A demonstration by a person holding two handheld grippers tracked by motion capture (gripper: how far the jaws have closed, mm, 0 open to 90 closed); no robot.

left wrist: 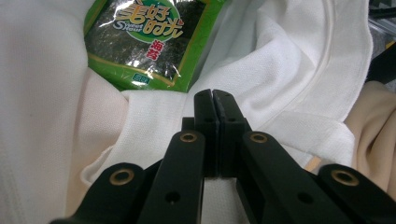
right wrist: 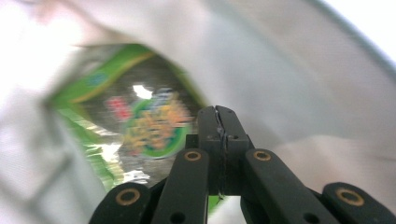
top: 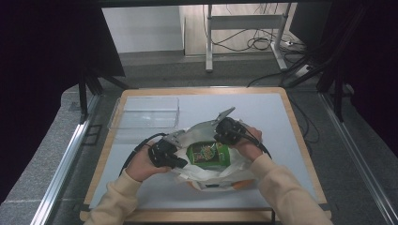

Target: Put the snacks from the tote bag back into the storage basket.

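The green snack packet (top: 208,154) lies inside the open mouth of a white cloth bag (top: 212,172), near the middle of the table's near half, between the two grippers. The left gripper (top: 180,162) sits at the bag's left edge, in the person's left hand (top: 141,165). In the left gripper view its jaws are pressed together, tips meeting with no gap, over a fold of the white cloth; whether cloth is pinched between them cannot be told. The packet (left wrist: 144,42) shows just beyond the tips, up and to the left, its printed face toward the camera.

The right gripper (top: 223,136) is at the bag's far right edge, held by the right hand (top: 248,149). Its view is blurred, but its jaws stand together as well, with the packet (right wrist: 140,121) beside and behind them at the left and pale cloth (right wrist: 299,93) curving around on the right.

Something orange (top: 241,183) peeks out from under the bag's near right side. On the far left of the grey table mat (top: 277,122) stands a clear plastic tray (top: 145,112), well apart from the bag. The wooden table edge (top: 300,136) frames the mat.
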